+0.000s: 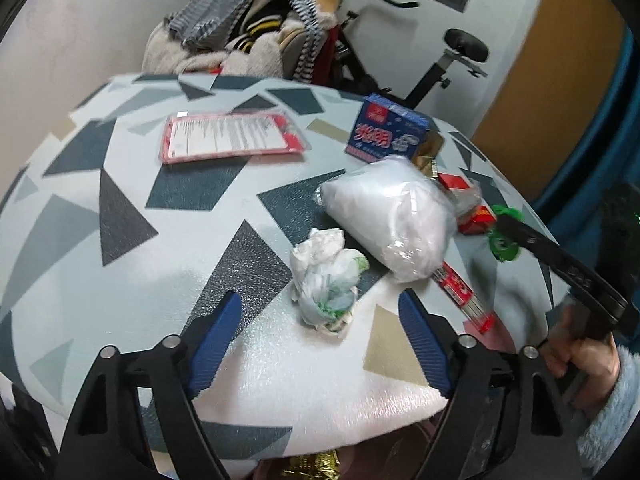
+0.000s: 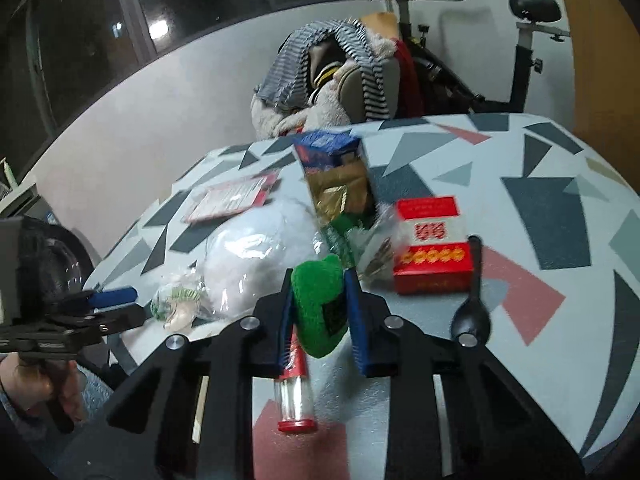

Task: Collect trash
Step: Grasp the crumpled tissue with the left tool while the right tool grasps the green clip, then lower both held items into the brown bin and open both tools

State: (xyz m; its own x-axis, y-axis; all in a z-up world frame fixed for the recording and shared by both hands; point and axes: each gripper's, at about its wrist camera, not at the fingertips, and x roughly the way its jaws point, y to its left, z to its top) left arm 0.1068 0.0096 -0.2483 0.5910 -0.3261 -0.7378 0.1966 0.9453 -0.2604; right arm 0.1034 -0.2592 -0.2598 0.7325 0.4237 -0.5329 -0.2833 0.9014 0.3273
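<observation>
The step in hand was a 2-handed pickup of litter from the patterned tabletop (image 1: 120,200). The right hand-held gripper (image 2: 318,308) had clamped its blue pads on a green fuzzy scrap (image 2: 316,304), which sat upright between them near the tabletop's 6 o'clock edge in the right wrist view. The left hand-held gripper (image 1: 320,320) stood released, jaws wide with nothing between them, hovering short of a crumpled tissue wad (image 1: 326,280) that lay just at 12 o'clock from its fingertips. The wad had no clear heading; its long axis ran roughly from 12 to 6 o'clock in the left wrist view, and it touched a puffy clear plastic bag (image 1: 396,216) at its 1 o'clock side.

By my reading, the next move called for the left jaws to advance astride the wad and squeeze, avoiding the bag. The right grip needed only a lift clear of the red-capped tube (image 2: 294,396) lying beneath it.
</observation>
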